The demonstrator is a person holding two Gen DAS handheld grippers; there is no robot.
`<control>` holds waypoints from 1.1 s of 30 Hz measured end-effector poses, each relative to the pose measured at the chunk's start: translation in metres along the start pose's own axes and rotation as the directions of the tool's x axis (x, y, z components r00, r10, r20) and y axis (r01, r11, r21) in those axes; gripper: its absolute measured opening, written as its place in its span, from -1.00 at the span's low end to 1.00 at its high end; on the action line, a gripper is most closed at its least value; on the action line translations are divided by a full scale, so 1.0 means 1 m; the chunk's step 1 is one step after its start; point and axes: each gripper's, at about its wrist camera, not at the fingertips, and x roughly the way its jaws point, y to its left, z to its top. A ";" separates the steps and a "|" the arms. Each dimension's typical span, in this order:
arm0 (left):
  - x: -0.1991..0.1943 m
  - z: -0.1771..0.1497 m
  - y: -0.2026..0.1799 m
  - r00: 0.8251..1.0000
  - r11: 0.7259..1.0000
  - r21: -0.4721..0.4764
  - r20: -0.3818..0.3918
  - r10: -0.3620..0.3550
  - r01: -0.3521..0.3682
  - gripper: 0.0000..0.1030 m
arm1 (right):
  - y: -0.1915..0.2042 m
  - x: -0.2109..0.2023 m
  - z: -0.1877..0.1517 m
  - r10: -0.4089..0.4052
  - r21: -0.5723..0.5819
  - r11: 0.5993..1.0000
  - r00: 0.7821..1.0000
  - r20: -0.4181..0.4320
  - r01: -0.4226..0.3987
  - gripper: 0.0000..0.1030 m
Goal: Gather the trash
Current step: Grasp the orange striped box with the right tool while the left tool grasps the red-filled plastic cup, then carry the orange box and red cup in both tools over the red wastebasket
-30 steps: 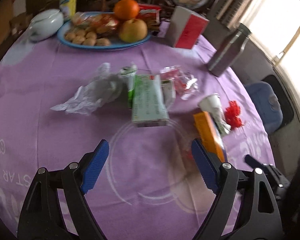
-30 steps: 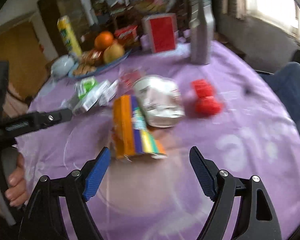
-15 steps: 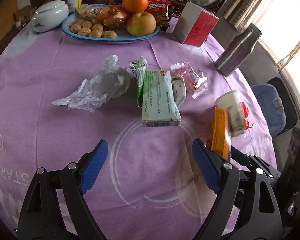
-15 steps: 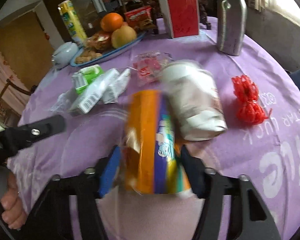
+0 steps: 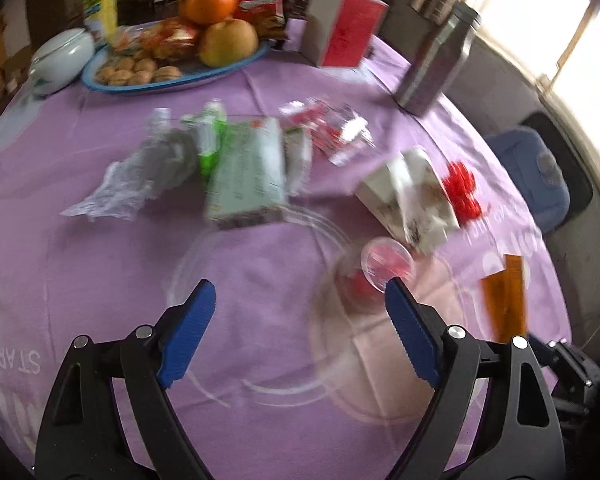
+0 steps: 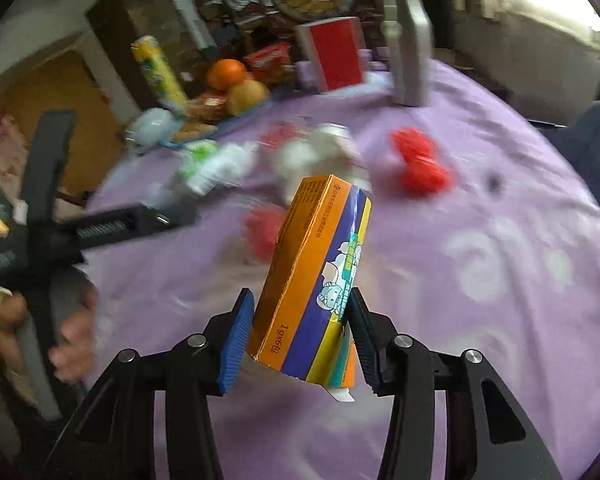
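Observation:
My right gripper is shut on an orange and blue carton and holds it lifted above the purple tablecloth; the carton also shows in the left wrist view at the right. My left gripper is open and empty above the cloth. Trash lies ahead of it: a crumpled clear plastic bag, a green and white box, a red and white wrapper, a white paper cup on its side, a small clear cup and a red mesh ball.
At the far side stand a blue plate with fruit and nuts, a white lidded bowl, a red and grey box and a metal flask. A blue chair is beyond the table's right edge.
My right gripper closed on the orange carton and lifted it off the cloth, uncovering a small clear cup. My left gripper stayed open and shifted slightly.

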 end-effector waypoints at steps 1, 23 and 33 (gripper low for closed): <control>0.002 -0.002 -0.006 1.000 1.000 0.017 -0.003 -0.001 0.001 0.63 | -0.007 -0.003 -0.006 -0.055 -0.002 0.998 0.998 0.001 0.055 -0.07; 0.052 -0.012 -0.062 0.998 0.991 0.131 0.056 0.007 -0.014 0.07 | -0.043 -0.012 -0.046 -0.170 0.048 0.984 0.985 -0.018 0.171 0.49; 0.027 -0.008 -0.040 0.993 0.993 0.062 0.044 -0.105 0.103 0.07 | -0.032 0.014 -0.041 -0.194 0.059 0.979 0.979 -0.066 0.198 0.10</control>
